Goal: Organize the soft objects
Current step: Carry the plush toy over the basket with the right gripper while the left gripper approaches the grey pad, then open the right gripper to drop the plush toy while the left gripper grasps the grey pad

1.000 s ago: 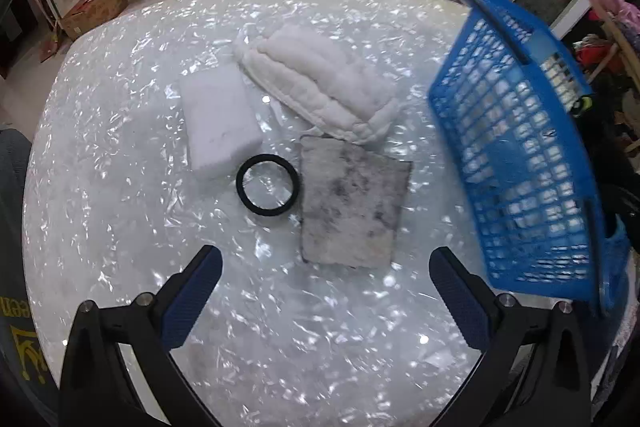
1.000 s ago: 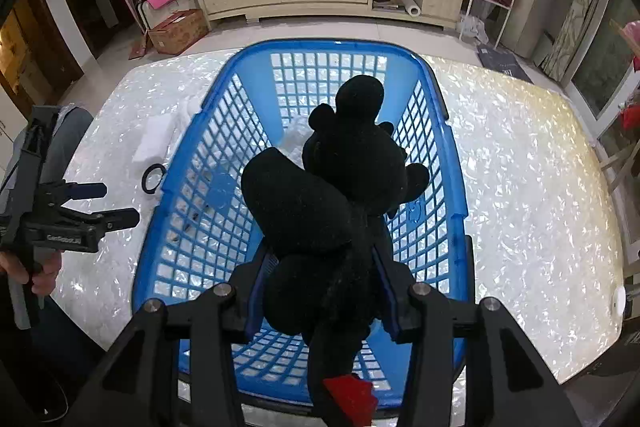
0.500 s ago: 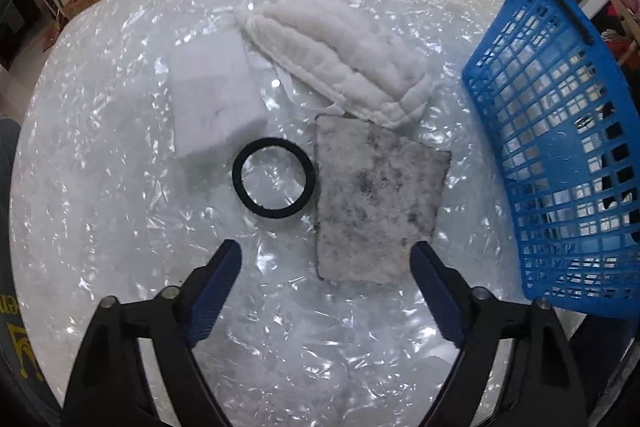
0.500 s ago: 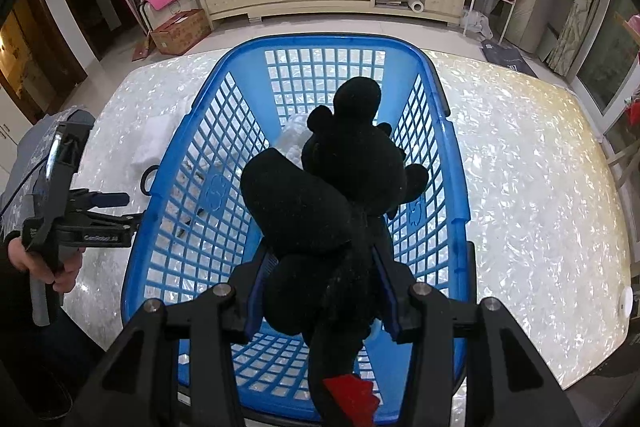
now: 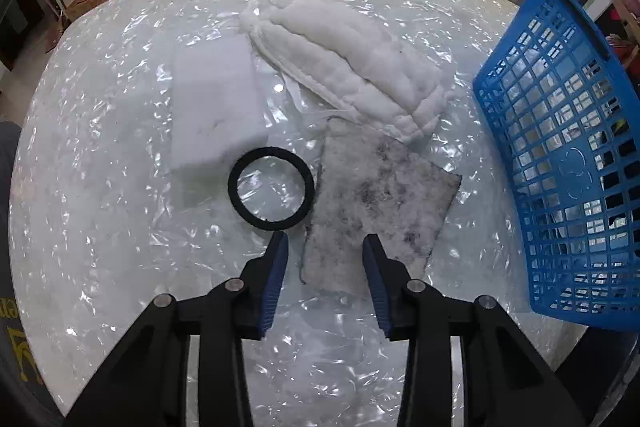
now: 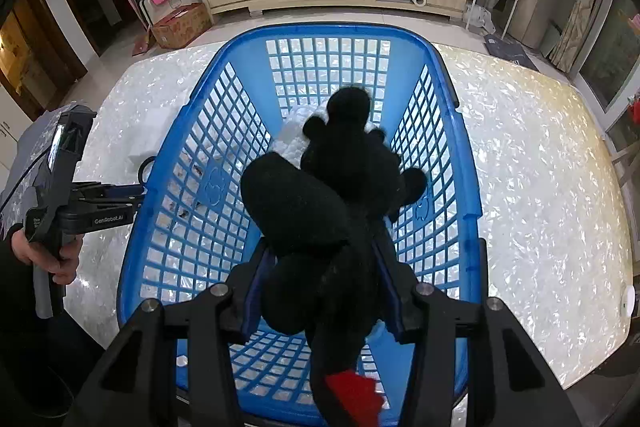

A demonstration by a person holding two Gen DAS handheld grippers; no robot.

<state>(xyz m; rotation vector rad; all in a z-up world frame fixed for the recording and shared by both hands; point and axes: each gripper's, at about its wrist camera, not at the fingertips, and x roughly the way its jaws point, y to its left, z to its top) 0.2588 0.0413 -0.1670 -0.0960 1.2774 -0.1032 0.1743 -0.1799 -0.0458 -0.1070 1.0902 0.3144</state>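
The table (image 5: pixel 100 227), covered in glinting pearly film, carried everything. On its right side in the left wrist view stood the blue basket (image 5: pixel 560 167), its lattice wall rising steeply; in the right wrist view its long axis ran straight away from the camera.

The right gripper (image 6: pixel 320 287) pointed steeply down over the basket's near end, its fingers pinching a black plush toy (image 6: pixel 332 195). The toy's length ran up the frame away from the gripper, its rounded end toward the basket's far wall, a red tag (image 6: pixel 352 395) at its near end. Something white (image 6: pixel 292 139) lay in the basket beyond it.

The left gripper (image 5: pixel 324 243) also aimed steeply down, held by a hand (image 6: pixel 52 259) at the basket's left side. Its jaws were closing, the tips either side of the near left corner of a grey pad (image 5: pixel 380 203); whether they touched it could not be told. The pad lay flat, its long axis slanting away and slightly left.

Beyond it lay a quilted white cloth (image 5: pixel 352 67), running diagonally from far left to near right, and a white foam block (image 5: pixel 216 115), its length pointing away. A black ring (image 5: pixel 271 189) lay flat between block and pad.
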